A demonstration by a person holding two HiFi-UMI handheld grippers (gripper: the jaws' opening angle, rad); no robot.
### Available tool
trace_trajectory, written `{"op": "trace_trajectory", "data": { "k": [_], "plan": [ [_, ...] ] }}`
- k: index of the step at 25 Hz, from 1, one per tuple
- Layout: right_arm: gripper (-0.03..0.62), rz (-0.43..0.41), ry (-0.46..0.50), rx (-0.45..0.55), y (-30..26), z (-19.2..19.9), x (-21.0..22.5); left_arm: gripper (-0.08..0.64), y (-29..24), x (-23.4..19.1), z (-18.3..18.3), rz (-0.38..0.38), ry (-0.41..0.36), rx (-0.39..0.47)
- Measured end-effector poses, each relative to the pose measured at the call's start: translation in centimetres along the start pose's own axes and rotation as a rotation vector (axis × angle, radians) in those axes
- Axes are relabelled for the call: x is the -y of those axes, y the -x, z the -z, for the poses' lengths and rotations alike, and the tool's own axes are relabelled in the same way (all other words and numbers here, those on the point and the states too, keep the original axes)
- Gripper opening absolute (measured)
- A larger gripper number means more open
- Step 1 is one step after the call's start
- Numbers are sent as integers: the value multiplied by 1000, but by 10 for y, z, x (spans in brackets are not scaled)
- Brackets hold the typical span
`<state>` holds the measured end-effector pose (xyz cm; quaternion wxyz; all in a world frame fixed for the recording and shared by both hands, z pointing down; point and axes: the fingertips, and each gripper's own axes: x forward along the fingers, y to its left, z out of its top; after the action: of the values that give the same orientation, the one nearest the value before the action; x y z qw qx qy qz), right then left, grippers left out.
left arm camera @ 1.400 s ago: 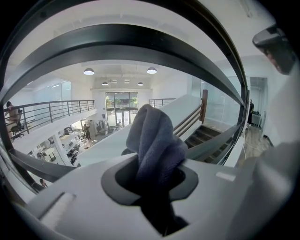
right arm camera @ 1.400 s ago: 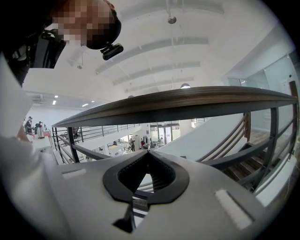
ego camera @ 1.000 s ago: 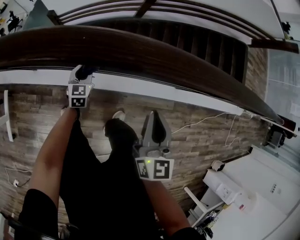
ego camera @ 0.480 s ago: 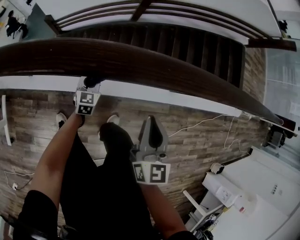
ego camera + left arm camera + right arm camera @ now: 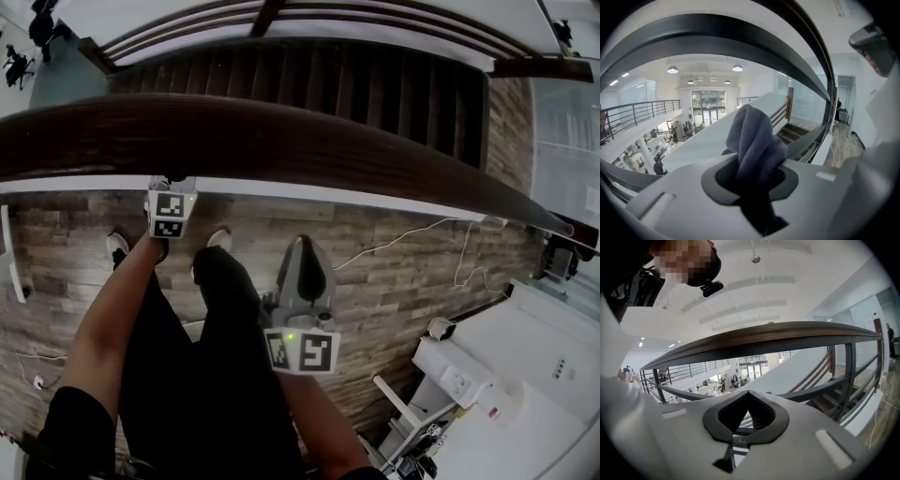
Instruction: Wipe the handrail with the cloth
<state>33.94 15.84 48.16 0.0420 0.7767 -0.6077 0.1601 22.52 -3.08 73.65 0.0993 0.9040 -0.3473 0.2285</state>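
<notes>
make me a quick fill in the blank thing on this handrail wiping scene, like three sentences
1. The cloth is clamped in the jaws of the ___.
2. The right gripper is shut, hangs short of the rail, and holds ___.
3. The handrail that curves across the head view is made of dark ___.

Missing words: left gripper; nothing; wood

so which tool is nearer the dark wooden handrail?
Left. The left tool, shut on the grey cloth, has its tip under the near edge of the dark wooden handrail. The right tool, shut and empty, hangs lower, clear of it.
</notes>
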Motion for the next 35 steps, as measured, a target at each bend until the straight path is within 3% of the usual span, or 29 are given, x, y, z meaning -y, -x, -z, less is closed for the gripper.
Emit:
{"op": "trace_trajectory", "data": {
  "k": [6, 10, 14, 19, 26, 31, 35],
  "plan": [
    [3, -38, 10, -7, 2, 5, -6, 80, 4, -5, 0, -33, 15, 13],
    [3, -48, 44, -9, 6, 4, -9, 81, 1, 0, 0, 6, -55, -15],
    [3, -68, 101, -4, 13, -1, -11, 81, 10, 4, -5, 20, -46, -22],
    [3, -57, 95, 4, 9, -12, 0, 80, 37, 17, -11, 76, -70, -25],
    [2, -78, 98, 78, 0, -46, -12, 80, 114, 13, -44, 98, 2, 31],
    [2, -139, 106, 128, 0, -69, -56, 80, 178, 2, -76, 51, 167, 67],
    [2, -191, 110, 117, 6, -87, -97, 80, 236, -10, -132, 56, 164, 179]
  ]
}}
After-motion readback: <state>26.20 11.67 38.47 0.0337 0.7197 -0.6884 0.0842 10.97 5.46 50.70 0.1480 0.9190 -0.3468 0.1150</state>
